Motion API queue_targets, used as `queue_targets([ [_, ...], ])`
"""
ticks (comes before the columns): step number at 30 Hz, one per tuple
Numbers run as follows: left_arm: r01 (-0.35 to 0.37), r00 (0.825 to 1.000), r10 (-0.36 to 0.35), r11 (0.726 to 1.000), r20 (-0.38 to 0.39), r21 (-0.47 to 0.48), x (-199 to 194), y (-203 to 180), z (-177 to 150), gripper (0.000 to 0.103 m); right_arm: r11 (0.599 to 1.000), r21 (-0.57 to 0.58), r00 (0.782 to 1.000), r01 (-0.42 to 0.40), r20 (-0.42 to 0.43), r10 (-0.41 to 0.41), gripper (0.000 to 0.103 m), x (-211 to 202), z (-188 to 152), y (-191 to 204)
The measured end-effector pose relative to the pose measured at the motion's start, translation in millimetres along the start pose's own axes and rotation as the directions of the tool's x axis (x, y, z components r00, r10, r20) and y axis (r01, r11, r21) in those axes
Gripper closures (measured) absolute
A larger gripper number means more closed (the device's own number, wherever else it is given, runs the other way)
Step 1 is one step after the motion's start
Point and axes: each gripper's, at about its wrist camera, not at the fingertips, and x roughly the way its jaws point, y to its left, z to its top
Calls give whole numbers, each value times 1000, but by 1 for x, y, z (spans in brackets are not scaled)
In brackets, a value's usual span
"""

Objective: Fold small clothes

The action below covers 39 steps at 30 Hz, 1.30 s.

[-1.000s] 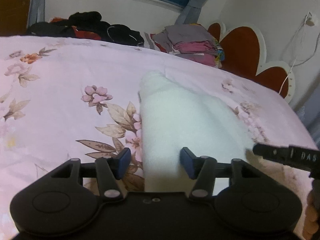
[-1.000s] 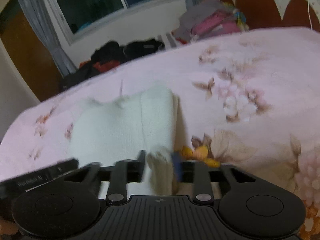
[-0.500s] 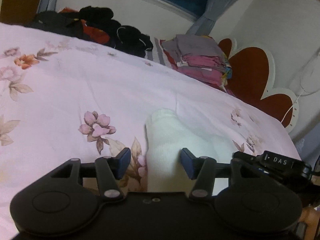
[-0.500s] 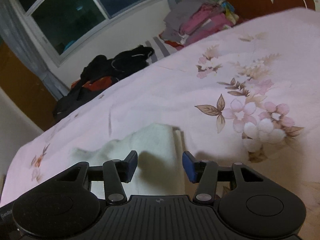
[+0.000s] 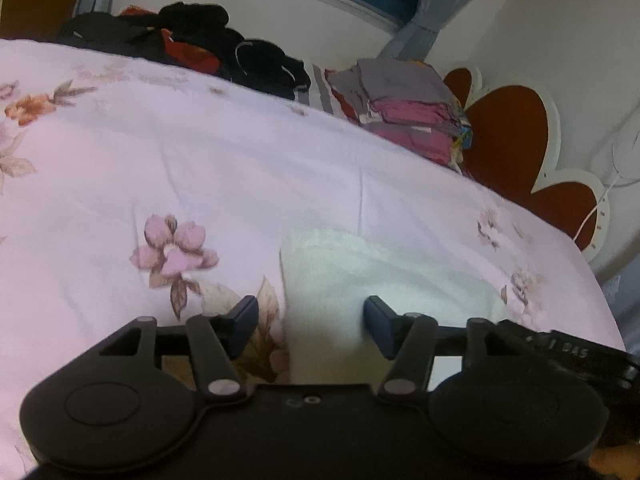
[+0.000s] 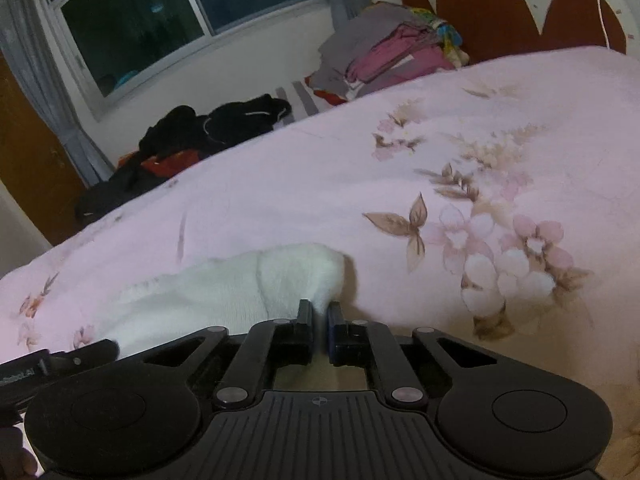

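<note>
A small white knitted garment [image 5: 360,280] lies folded on the pink floral bedspread [image 5: 200,168]. My left gripper [image 5: 310,322] is open, its blue-padded fingers either side of the garment's near left edge. In the right wrist view the garment [image 6: 248,292] lies low and left of centre. My right gripper [image 6: 319,320] is shut on the garment's near right corner, pinching the cloth between its pads. The right gripper's body [image 5: 568,354] shows at the lower right of the left wrist view.
A pile of dark clothes [image 5: 192,44] lies at the bed's far edge under the window. A stack of folded grey and pink clothes [image 5: 404,108] sits by the red and white headboard [image 5: 516,148]. The bedspread [image 6: 440,168] stretches away to the right.
My right gripper was shut on the garment, opened half a second ago, and has shut again on its right corner. My left gripper stayed open and drew back along the garment.
</note>
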Motion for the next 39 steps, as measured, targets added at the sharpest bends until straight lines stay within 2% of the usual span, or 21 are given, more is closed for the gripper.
queue_targets([
  [3, -18, 1000, 18, 1000, 7, 10, 5, -4, 5, 49, 1000, 3, 999, -18, 49, 18, 96, -8, 10, 6],
  [5, -31, 999, 31, 1000, -4, 2, 12, -3, 5, 48, 999, -45, 998, -27, 52, 30, 96, -7, 11, 17],
  [8, -53, 999, 53, 998, 0, 18, 16, -4, 1, 46, 996, -89, 1000, -12, 16, 14, 96, 10, 10, 26],
  [10, -62, 998, 62, 997, 3, 35, 16, -6, 0, 46, 992, -120, 998, 49, -41, -54, 96, 27, 4, 22],
  [13, -71, 997, 71, 997, -3, 36, 14, -7, 1, 43, 990, -120, 996, 76, -34, -81, 81, 28, 3, 17],
  [15, -74, 997, 74, 997, -12, 32, 11, -8, 3, 43, 989, -126, 996, 73, -42, -79, 80, 26, 5, 16],
  [24, -74, 997, 75, 995, -6, 67, -15, -18, -2, 45, 992, -125, 1000, 10, 4, -10, 80, -22, 3, 23],
  [28, -66, 998, 66, 992, 9, 108, -32, -26, -10, 45, 982, -186, 1000, -10, 24, 15, 80, -43, -5, 38],
  [33, -53, 999, 53, 991, 2, 120, -48, -30, -25, 44, 968, -246, 999, -51, -22, 47, 80, -57, -29, 49],
  [37, -44, 999, 48, 991, -26, 125, -52, -31, -38, 44, 960, -276, 999, -35, -48, 23, 80, -59, -50, 48],
  [39, -42, 998, 47, 991, -36, 125, -53, -32, -43, 44, 954, -298, 998, 6, -57, -24, 81, -54, -58, 44],
])
